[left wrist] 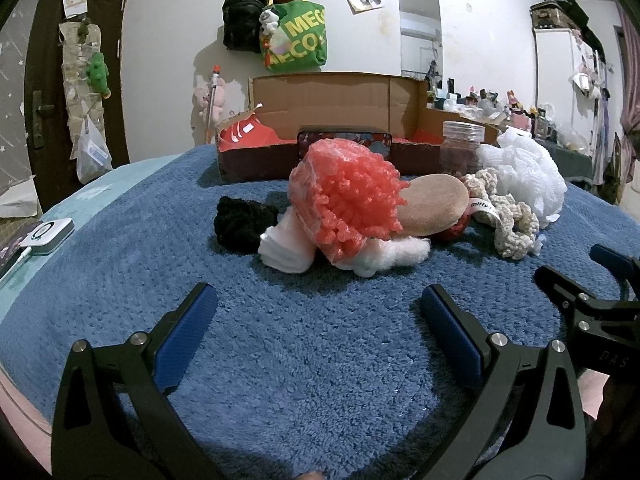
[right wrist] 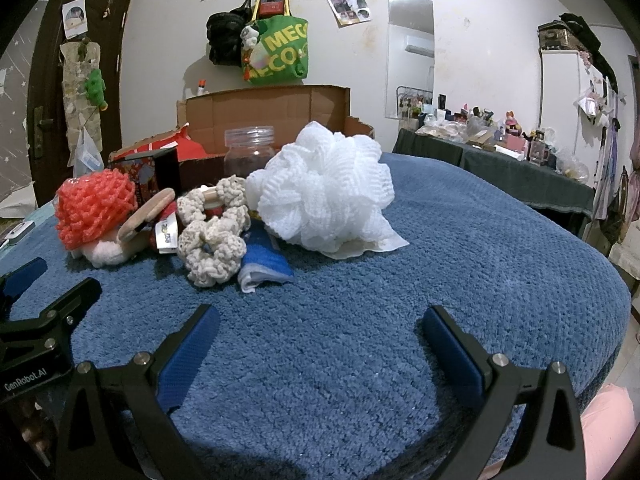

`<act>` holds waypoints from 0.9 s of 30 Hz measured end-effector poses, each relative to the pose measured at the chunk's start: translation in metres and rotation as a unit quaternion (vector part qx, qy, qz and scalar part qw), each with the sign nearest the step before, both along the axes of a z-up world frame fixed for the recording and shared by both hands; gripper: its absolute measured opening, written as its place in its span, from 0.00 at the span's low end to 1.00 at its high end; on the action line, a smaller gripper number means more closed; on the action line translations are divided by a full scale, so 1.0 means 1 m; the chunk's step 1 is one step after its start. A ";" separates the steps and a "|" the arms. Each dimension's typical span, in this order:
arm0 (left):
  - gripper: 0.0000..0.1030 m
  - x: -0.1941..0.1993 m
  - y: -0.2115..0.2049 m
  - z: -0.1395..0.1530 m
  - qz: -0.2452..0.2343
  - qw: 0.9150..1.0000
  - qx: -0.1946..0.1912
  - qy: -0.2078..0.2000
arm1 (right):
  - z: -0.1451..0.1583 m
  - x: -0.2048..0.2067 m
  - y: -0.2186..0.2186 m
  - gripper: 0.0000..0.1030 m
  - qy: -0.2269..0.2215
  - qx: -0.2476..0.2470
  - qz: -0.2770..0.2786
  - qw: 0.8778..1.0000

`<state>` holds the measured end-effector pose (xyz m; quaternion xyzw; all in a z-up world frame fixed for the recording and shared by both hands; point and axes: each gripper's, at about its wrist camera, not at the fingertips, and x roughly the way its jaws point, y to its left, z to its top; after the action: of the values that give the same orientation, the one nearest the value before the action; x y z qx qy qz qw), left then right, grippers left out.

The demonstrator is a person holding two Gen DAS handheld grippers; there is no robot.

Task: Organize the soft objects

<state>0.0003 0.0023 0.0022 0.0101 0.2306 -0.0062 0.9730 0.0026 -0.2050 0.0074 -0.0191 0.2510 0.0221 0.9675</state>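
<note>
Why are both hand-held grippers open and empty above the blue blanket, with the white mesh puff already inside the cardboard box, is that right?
Not quite. The white mesh puff lies on the blue blanket, in front of the cardboard box, as the right wrist view shows. The left hand-held gripper and right hand-held gripper are indeed open and empty.
</note>
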 end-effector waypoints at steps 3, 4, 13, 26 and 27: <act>1.00 0.002 -0.002 0.000 -0.001 1.000 0.001 0.000 | 0.004 0.000 -0.002 1.00 0.003 0.003 0.001 1.000; 1.00 0.003 -0.004 -0.002 0.000 1.000 0.002 -0.002 | 0.009 0.001 -0.007 1.00 0.004 0.005 0.002 1.000; 1.00 -0.011 -0.006 0.021 -0.008 0.999 0.008 -0.032 | 0.038 -0.006 -0.012 1.00 -0.025 0.009 0.003 1.000; 1.00 0.007 -0.007 0.064 -0.042 0.998 0.000 -0.038 | 0.073 0.029 -0.015 1.00 -0.031 0.022 0.019 0.999; 1.00 0.009 -0.006 0.065 -0.045 0.998 0.001 -0.037 | 0.073 0.033 -0.016 1.00 -0.028 0.023 0.020 0.999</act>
<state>0.0091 -0.0040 0.0669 0.0212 0.1937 -0.0493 0.9796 0.0353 -0.2206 0.0807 -0.0028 0.2232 0.0467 0.9737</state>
